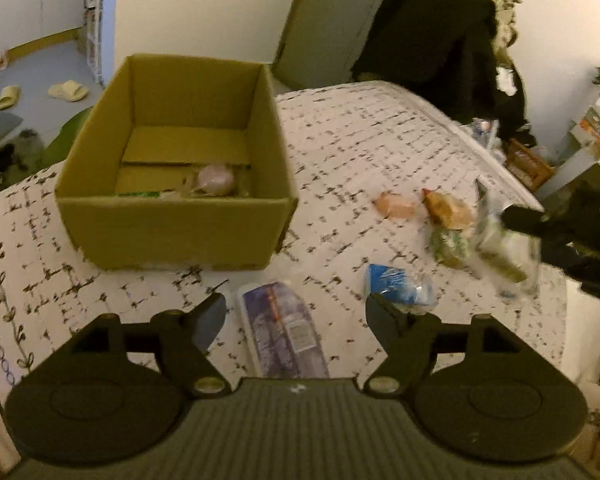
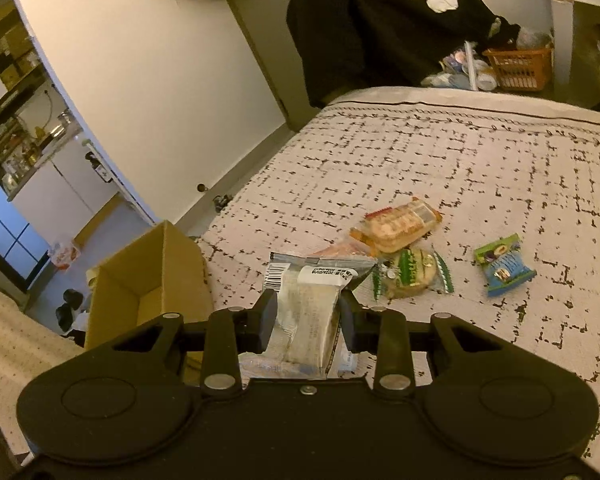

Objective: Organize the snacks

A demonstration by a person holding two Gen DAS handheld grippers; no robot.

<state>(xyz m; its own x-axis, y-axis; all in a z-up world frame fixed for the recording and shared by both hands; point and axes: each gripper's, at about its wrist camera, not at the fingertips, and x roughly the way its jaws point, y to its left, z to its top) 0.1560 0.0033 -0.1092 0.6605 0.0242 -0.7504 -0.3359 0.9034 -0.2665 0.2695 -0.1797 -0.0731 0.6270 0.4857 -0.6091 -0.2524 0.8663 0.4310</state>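
Snacks lie scattered on a bed (image 2: 480, 168) whose pale cover is woven with broken dark lines. The right gripper (image 2: 308, 316) has its fingers closed on one clear crinkly packet (image 2: 306, 312) with a white barcode label, held just above the cover. Ahead of those fingers lie three more: one orange cracker pack (image 2: 396, 224), one round biscuit in green-striped wrap (image 2: 414, 274) and, off to the right, one small blue-green pack (image 2: 504, 266). The left gripper (image 1: 296, 320) has its fingers spread wide and grips nothing; one long flat blue packet (image 1: 284, 332) lies on the cover between them, and one blue crumpled wrapper (image 1: 396, 284) sits just by the right finger. Beyond the left finger stands one open cardboard box (image 1: 176, 220), square and plain brown, with one pink wrapped sweet (image 1: 216, 180) on its floor.
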